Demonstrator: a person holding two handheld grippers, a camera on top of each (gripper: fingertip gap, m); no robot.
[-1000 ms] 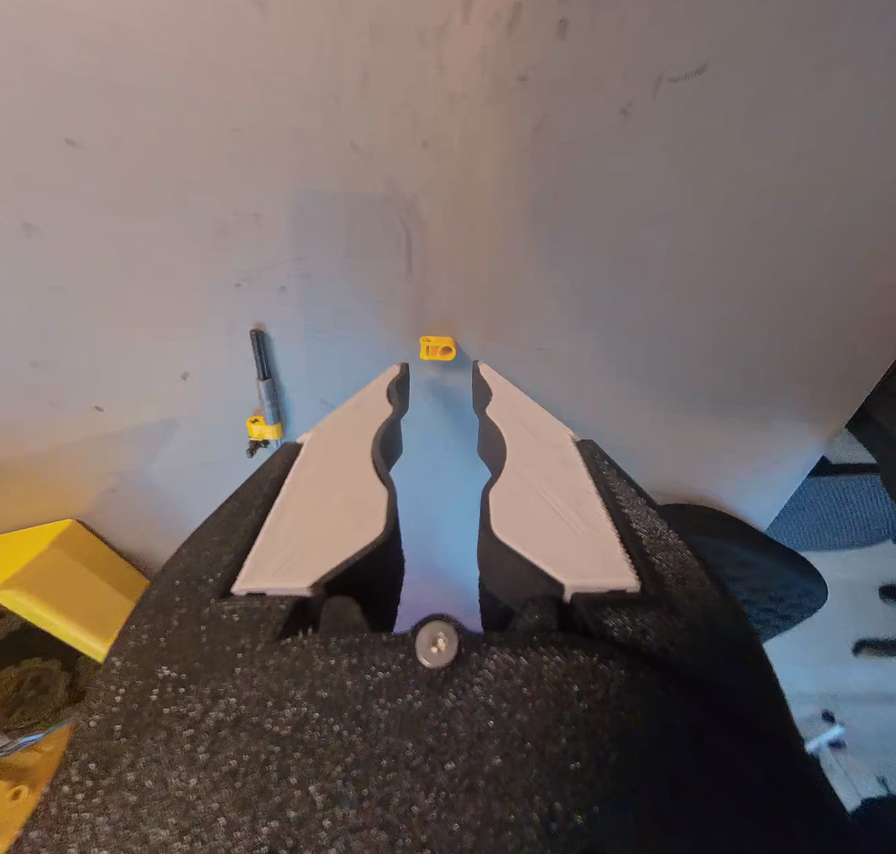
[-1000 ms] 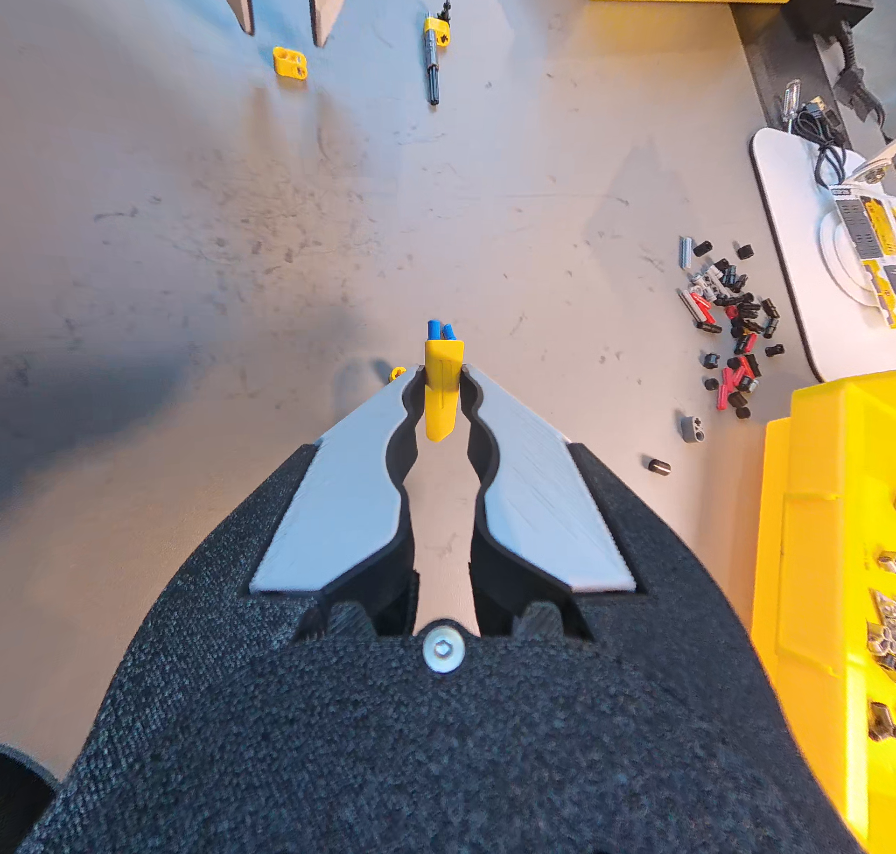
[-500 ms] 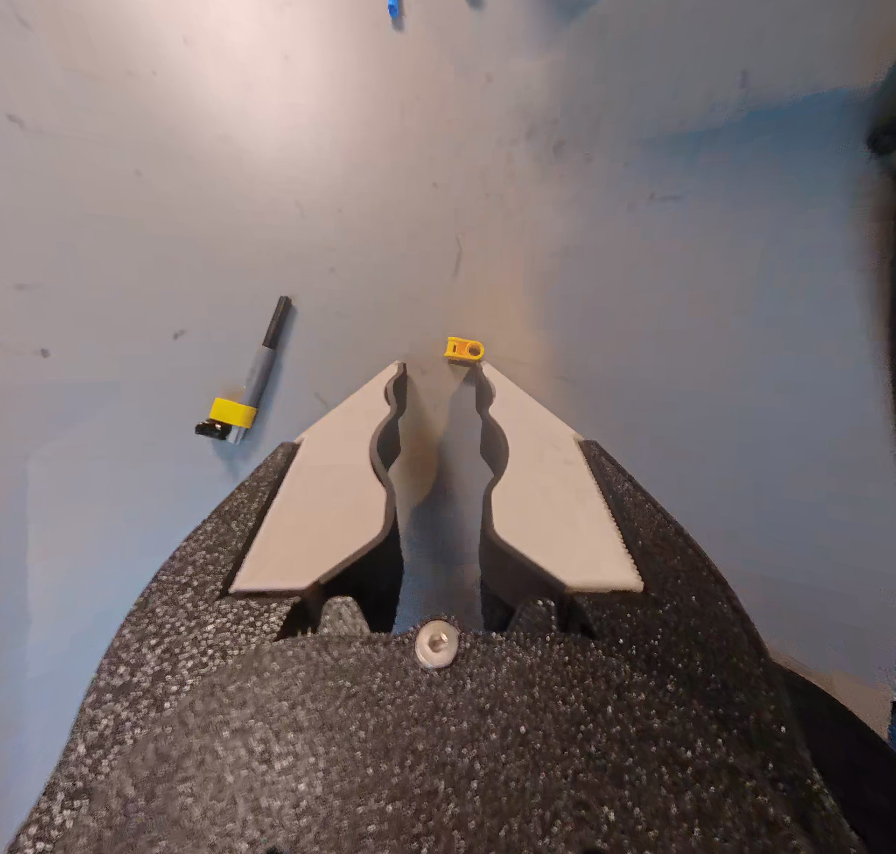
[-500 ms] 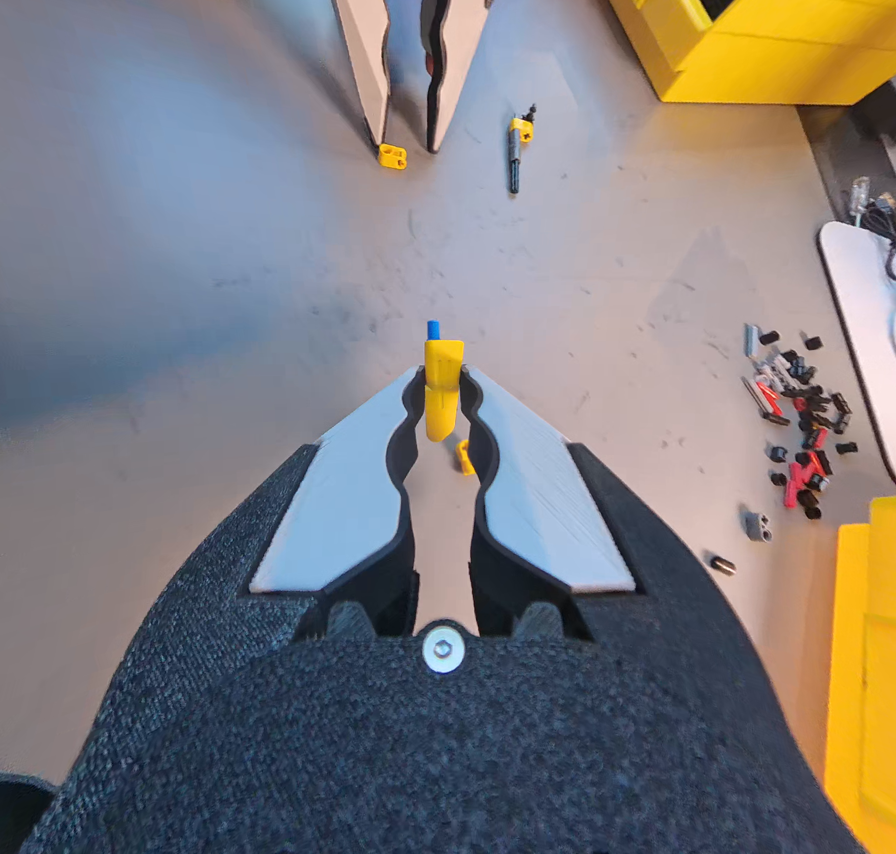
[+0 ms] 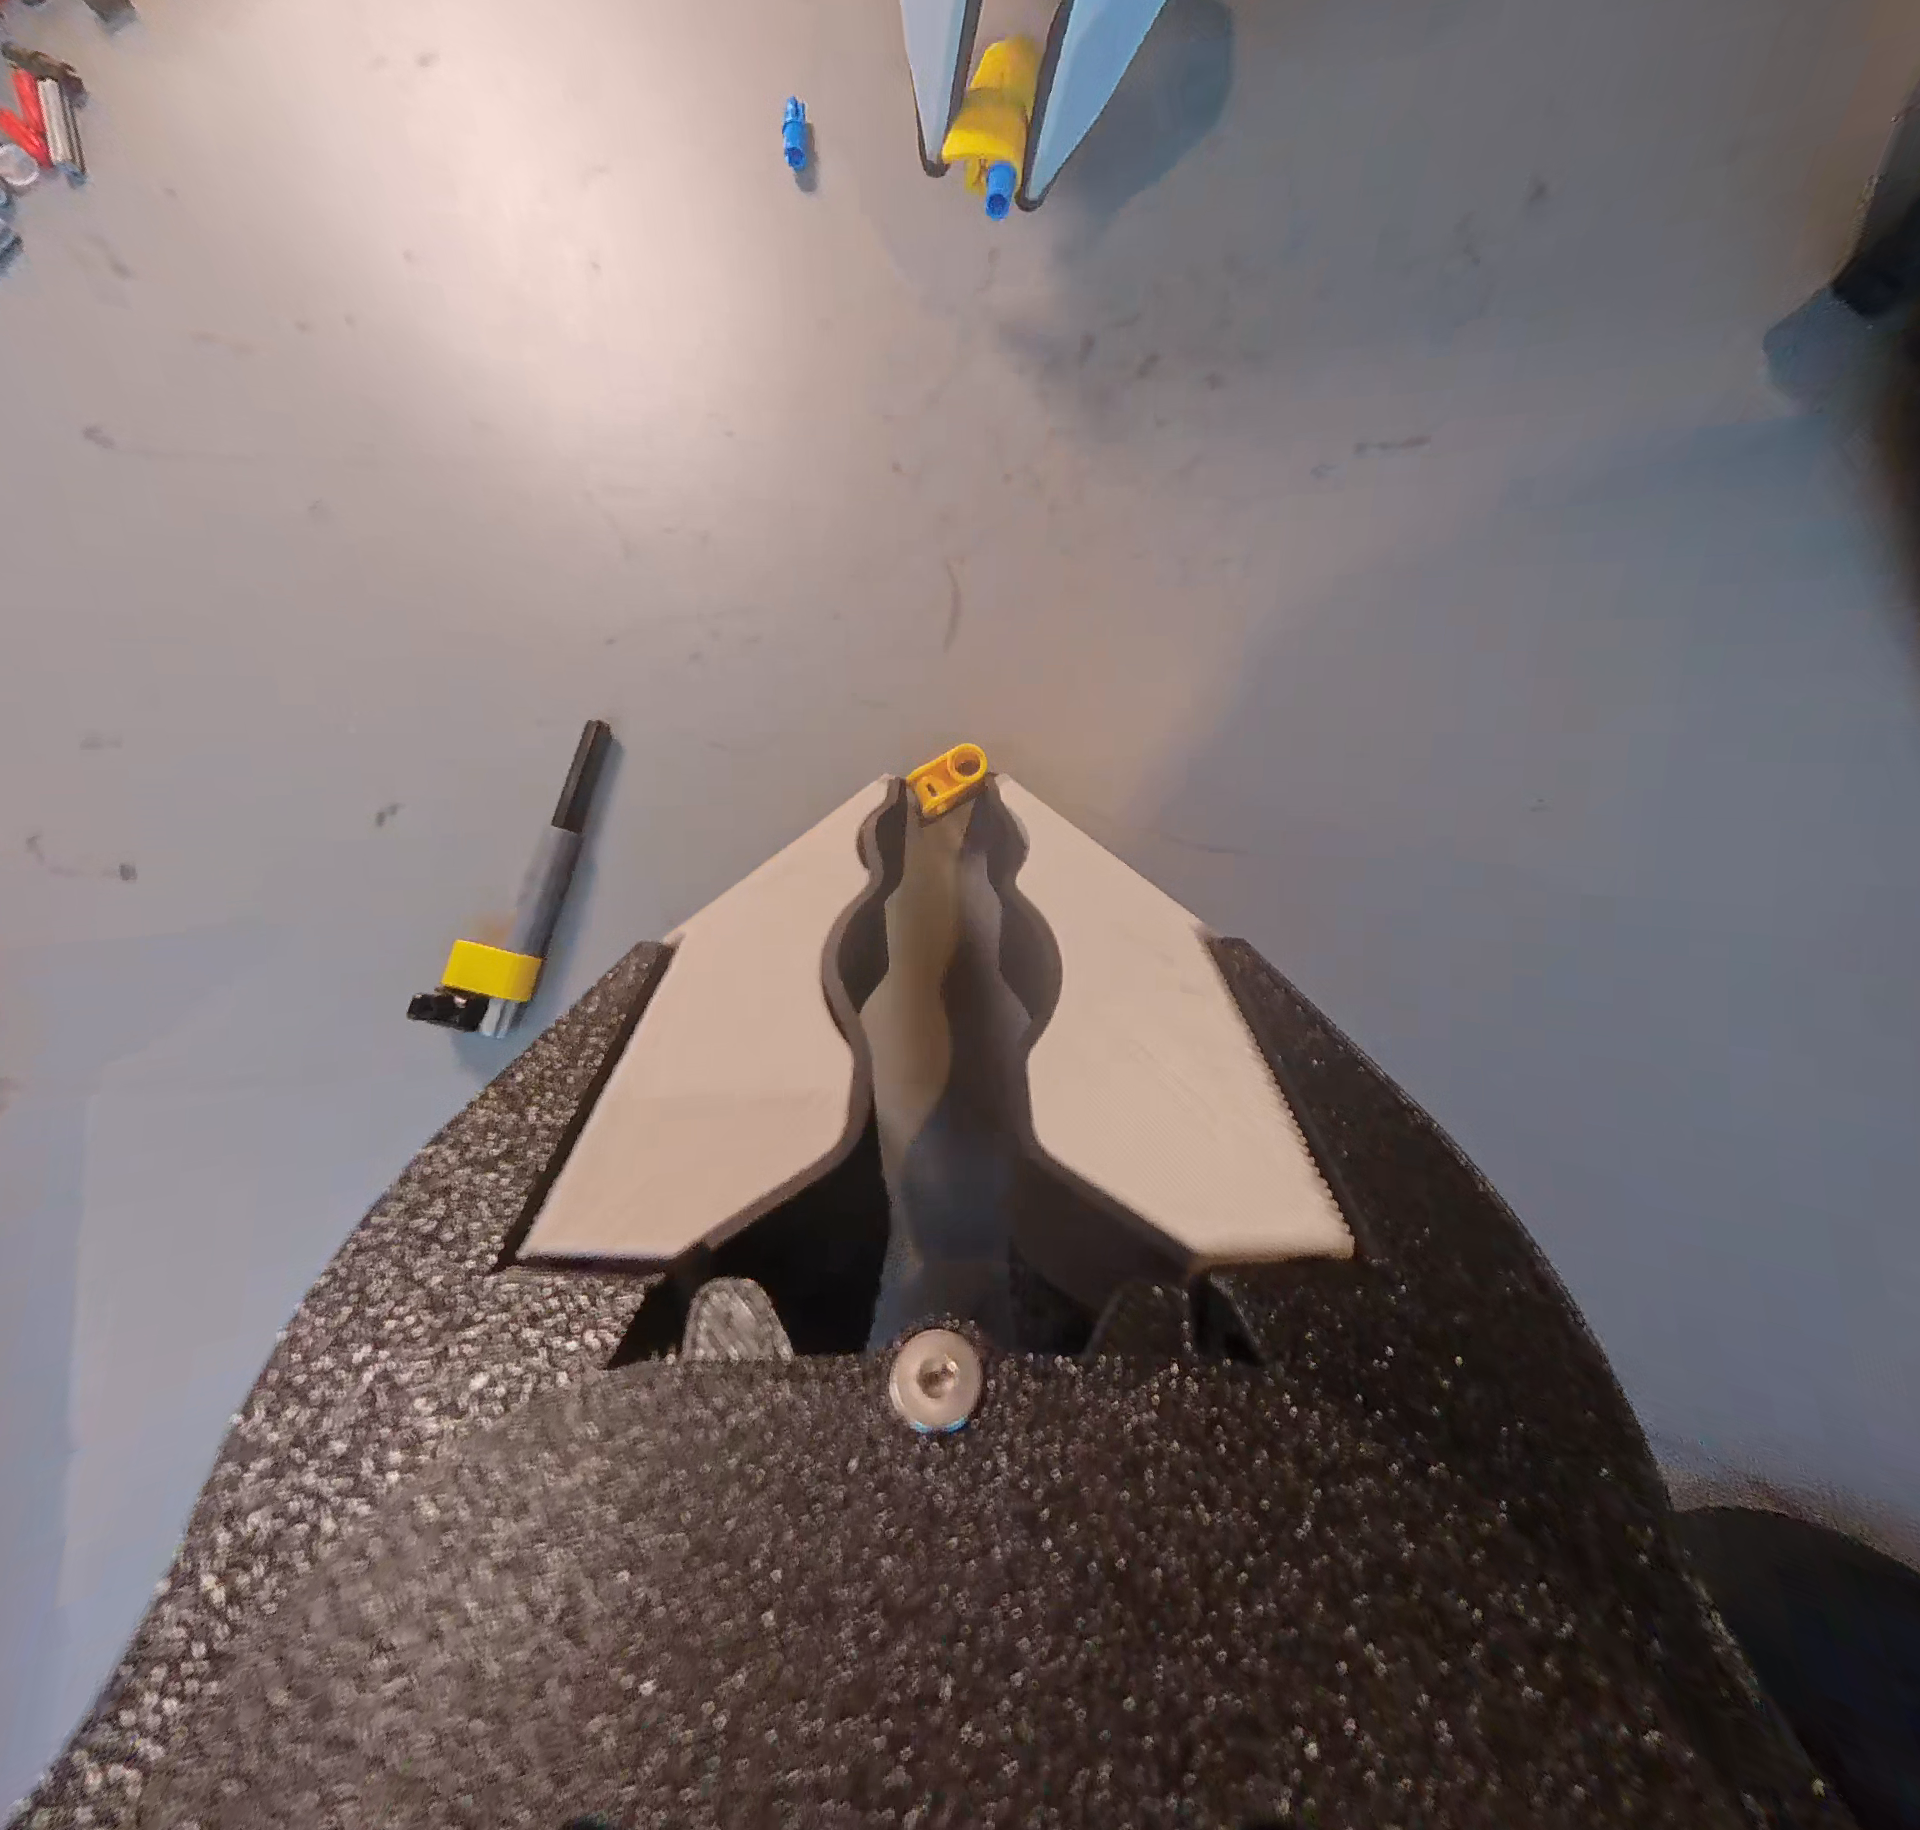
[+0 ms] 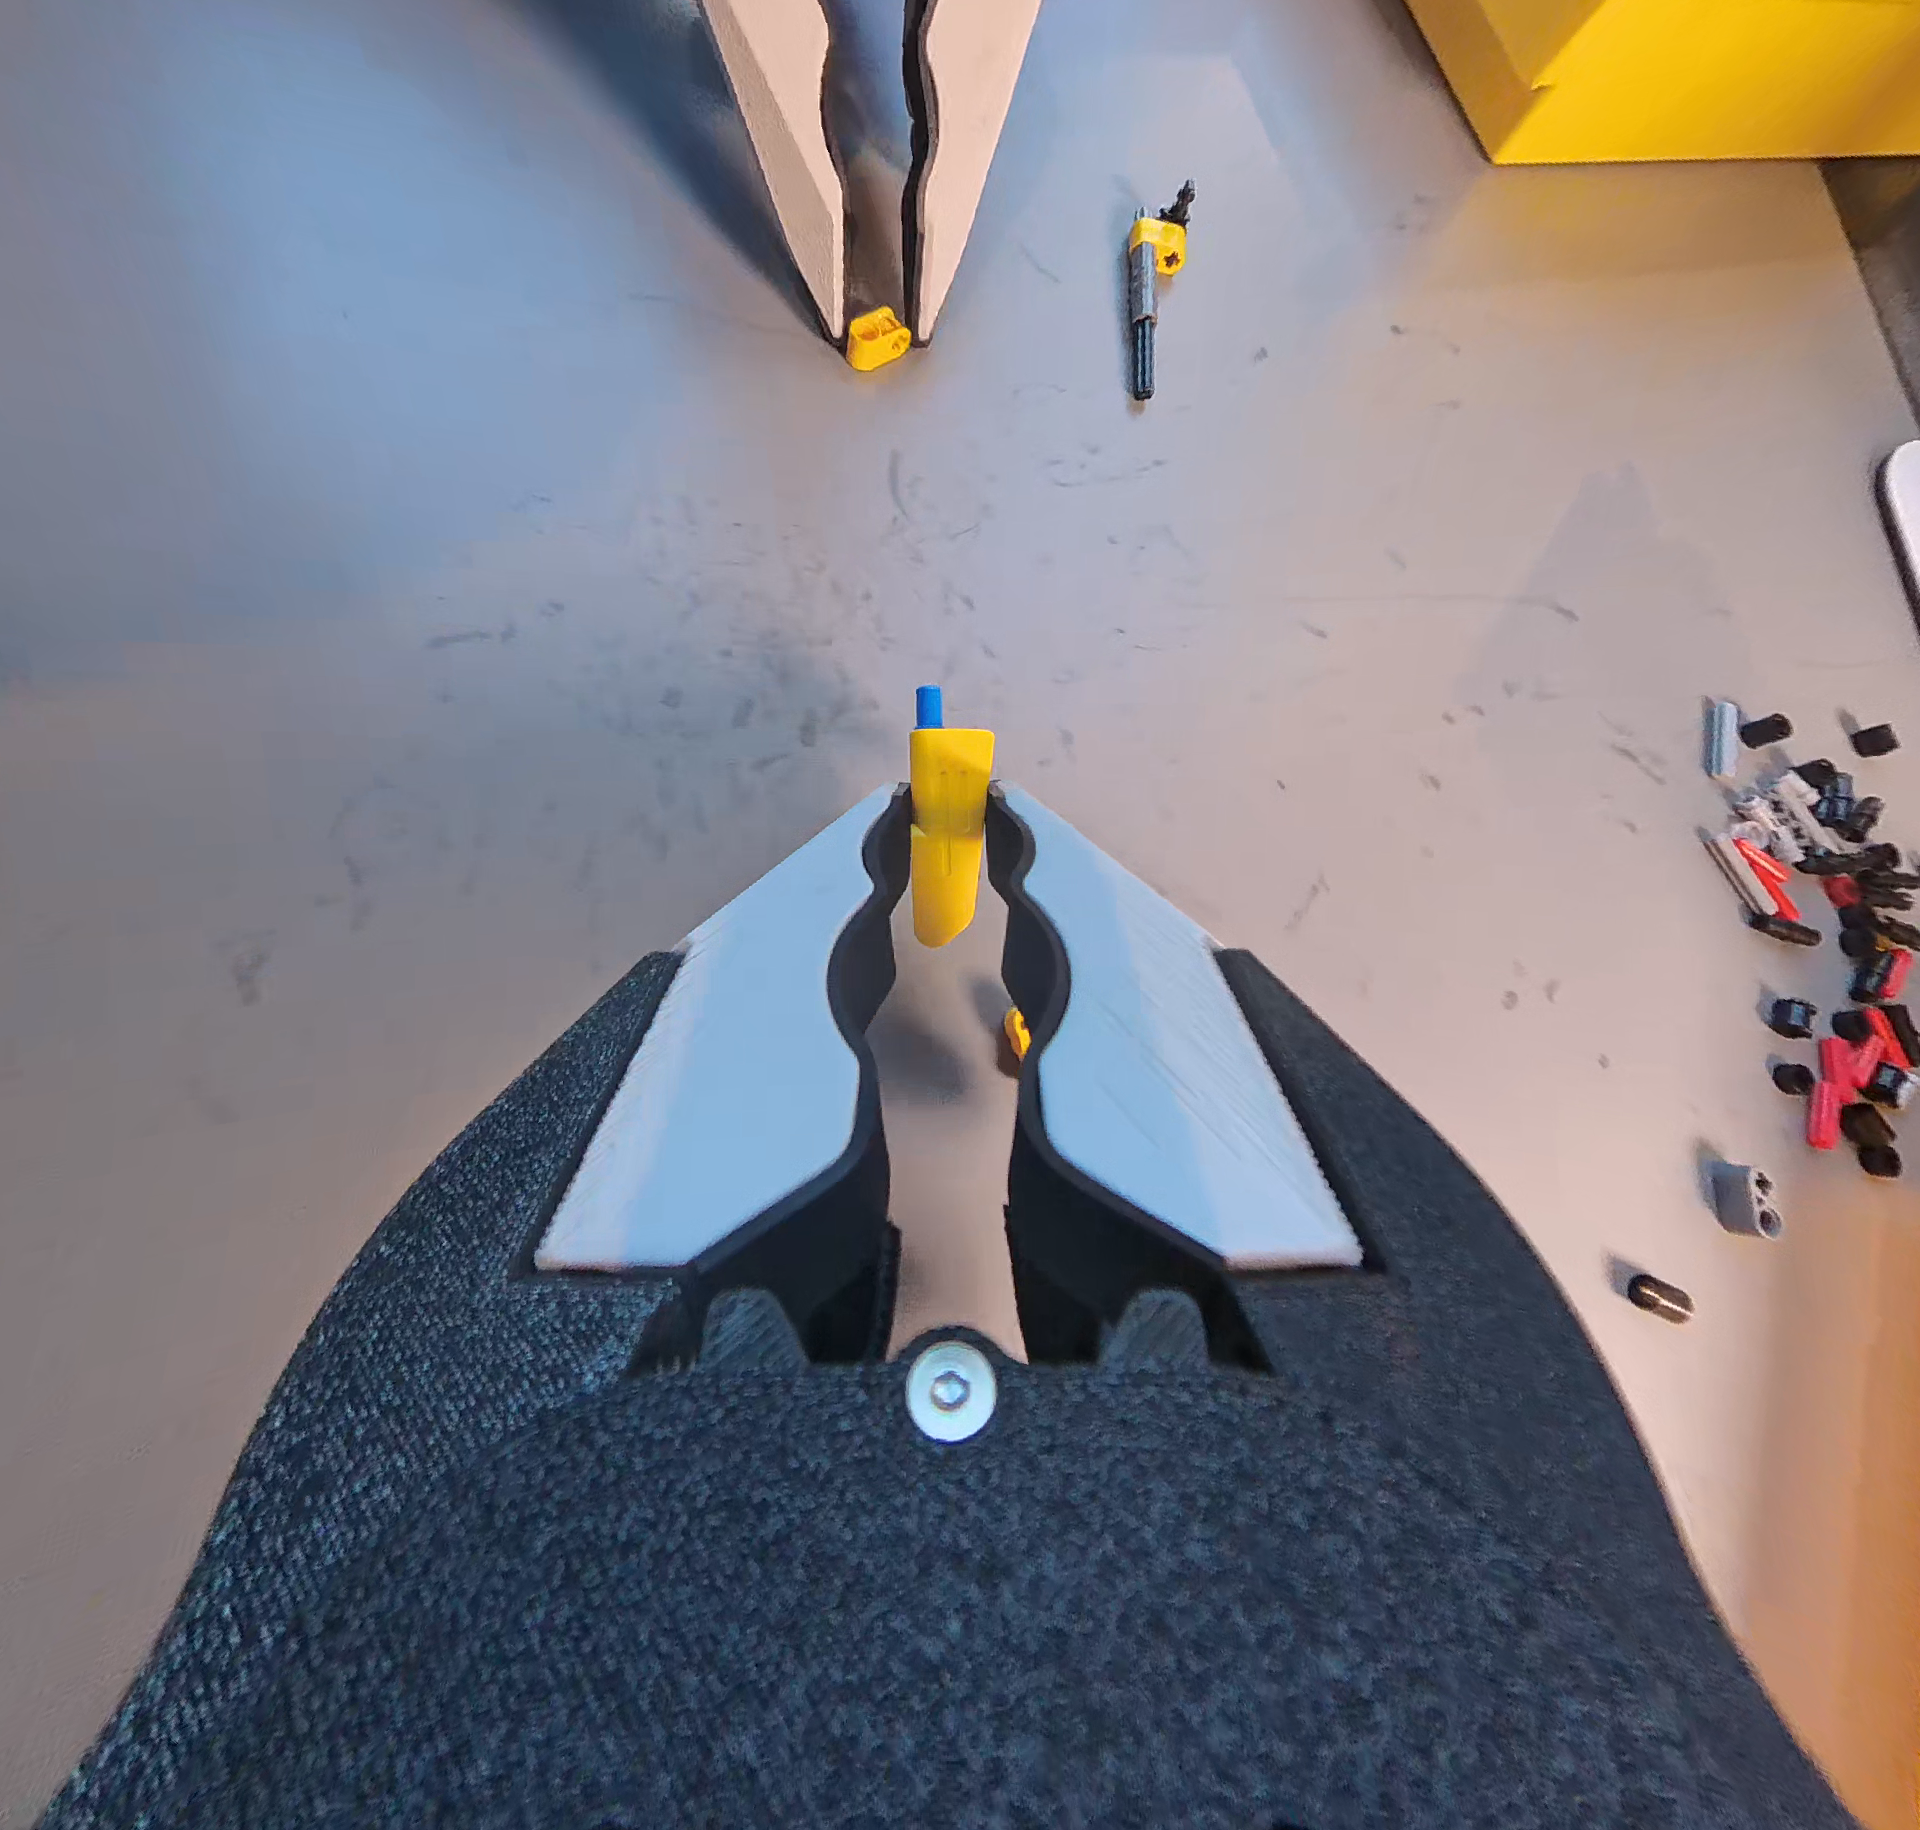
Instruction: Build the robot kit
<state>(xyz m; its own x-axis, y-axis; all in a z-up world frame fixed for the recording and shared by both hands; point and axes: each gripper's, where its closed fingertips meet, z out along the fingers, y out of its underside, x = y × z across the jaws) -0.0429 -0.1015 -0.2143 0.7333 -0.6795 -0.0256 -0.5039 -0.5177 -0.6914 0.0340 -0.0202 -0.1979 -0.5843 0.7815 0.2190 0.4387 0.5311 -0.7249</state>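
Left tongs (image 5: 945, 798) pinching yellow connector (image 5: 948, 770), loose blue pin (image 5: 796, 130)

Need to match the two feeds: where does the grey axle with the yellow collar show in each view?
Left wrist view: grey axle with the yellow collar, lower left, lying left of the near tongs.
Right wrist view: same axle, upper right of centre, beside the far tongs.
Shared landmark: small yellow connector pinched in the left tongs.

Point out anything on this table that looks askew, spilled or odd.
The small yellow connector sits tilted in the left gripper, pinched only at the very fingertips. A loose scatter of small black, red and grey pins lies spread on the table. Nothing looks damaged.
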